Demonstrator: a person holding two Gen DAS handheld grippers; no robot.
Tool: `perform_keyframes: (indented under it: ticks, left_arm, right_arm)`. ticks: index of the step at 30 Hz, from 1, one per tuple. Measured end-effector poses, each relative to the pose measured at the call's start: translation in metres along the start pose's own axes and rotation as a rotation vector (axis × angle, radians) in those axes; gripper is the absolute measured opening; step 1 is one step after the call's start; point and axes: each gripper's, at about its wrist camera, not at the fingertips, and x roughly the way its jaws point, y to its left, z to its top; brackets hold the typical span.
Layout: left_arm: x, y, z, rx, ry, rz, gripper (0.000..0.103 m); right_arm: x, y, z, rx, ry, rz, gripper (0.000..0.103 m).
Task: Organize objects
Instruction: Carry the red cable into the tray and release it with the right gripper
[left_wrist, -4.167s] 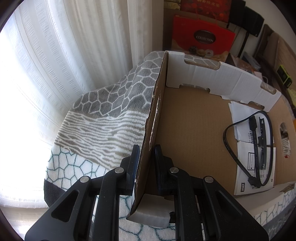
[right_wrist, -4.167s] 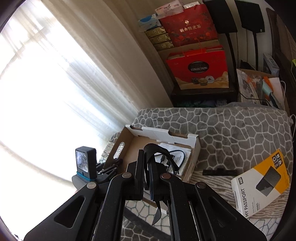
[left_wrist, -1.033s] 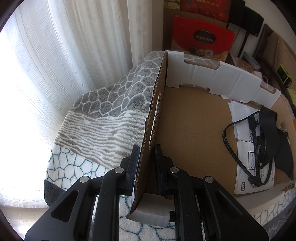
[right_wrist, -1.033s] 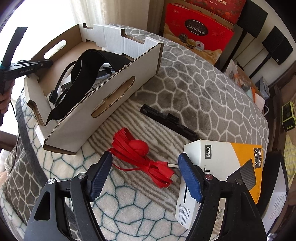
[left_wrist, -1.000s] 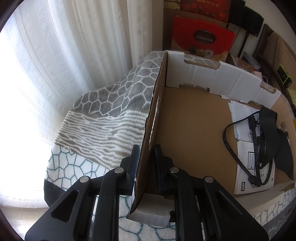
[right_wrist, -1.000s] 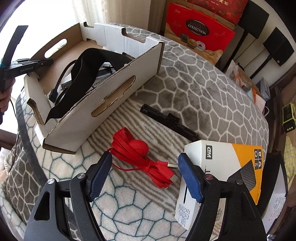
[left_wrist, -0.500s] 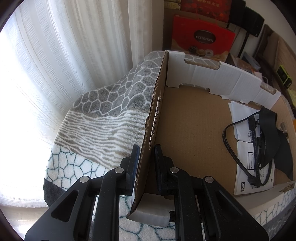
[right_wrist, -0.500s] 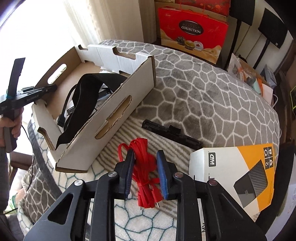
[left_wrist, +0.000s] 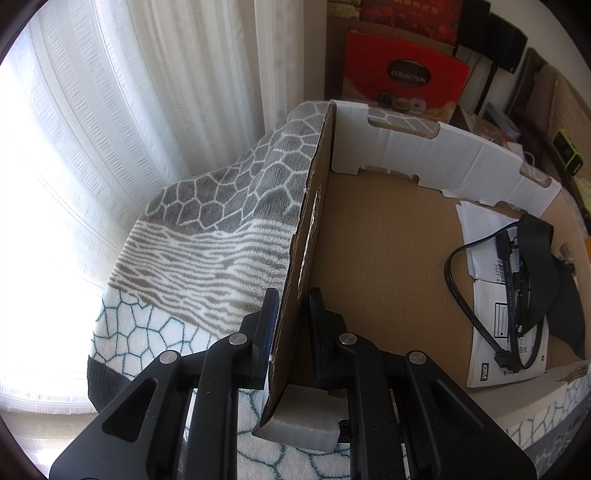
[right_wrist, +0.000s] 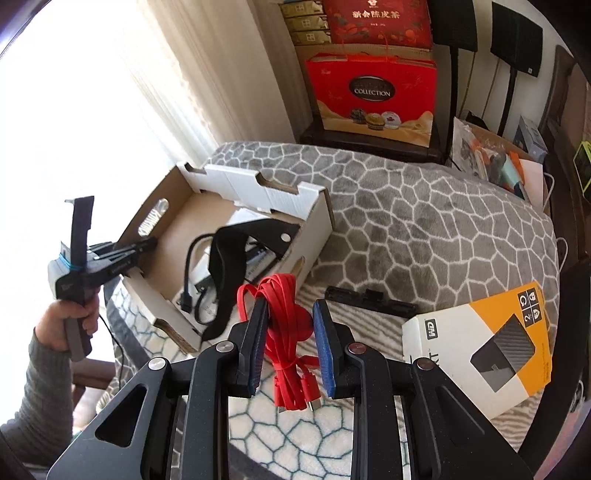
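Observation:
An open cardboard box (right_wrist: 258, 192) lies on a patterned blanket (right_wrist: 424, 229). My left gripper (left_wrist: 291, 299) is shut on the box's near side wall (left_wrist: 310, 221), one finger on each face of it. Inside the box lie a black strap (left_wrist: 535, 266), a black cable (left_wrist: 458, 295) and a white booklet (left_wrist: 495, 317). My right gripper (right_wrist: 290, 310) is shut on a bundled red flat cable (right_wrist: 284, 291). The bundle hangs clear above the blanket, just in front of the box's low wall, with its plugs dangling between the fingers.
A white and orange hard-drive carton (right_wrist: 480, 339) and a black bar (right_wrist: 369, 297) lie on the blanket right of the box. A hand (right_wrist: 70, 317) holds the left gripper at the box's left end. Red gift bags (right_wrist: 373, 96) and curtains stand behind.
My right gripper has shut on the red cable and lifted it off the blanket. Earlier it carried the black strap, which now lies in the box. The left gripper has not moved.

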Motion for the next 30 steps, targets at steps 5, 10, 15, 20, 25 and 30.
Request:
perform_keyframes:
  ticks: [5, 10, 15, 20, 25, 30]
  left_arm:
    - [0.000, 0.000, 0.000, 0.000, 0.000, 0.000, 0.013]
    - [0.000, 0.000, 0.000, -0.001, 0.000, -0.001, 0.013]
    - [0.000, 0.000, 0.000, 0.000, 0.000, 0.000, 0.013]
    - [0.000, 0.000, 0.000, 0.000, 0.000, -0.001, 0.013]
    - [0.000, -0.001, -0.001, 0.000, -0.001, -0.001, 0.013]
    - [0.000, -0.001, -0.001, -0.001, 0.000, -0.001, 0.013]
  right_arm:
    - [-0.004, 0.027, 0.014, -0.009, -0.024, 0.043, 0.024]
    - [0.017, 0.051, 0.022, -0.024, -0.003, 0.060, 0.024]
    - [0.045, 0.061, 0.023, -0.030, 0.028, 0.039, 0.024]
    - [0.068, 0.063, 0.021, -0.044, 0.065, -0.005, 0.025]
    - [0.068, 0.059, 0.019, -0.030, 0.070, 0.003, 0.030]
    - [0.045, 0.056, 0.023, -0.032, 0.022, -0.006, 0.030]
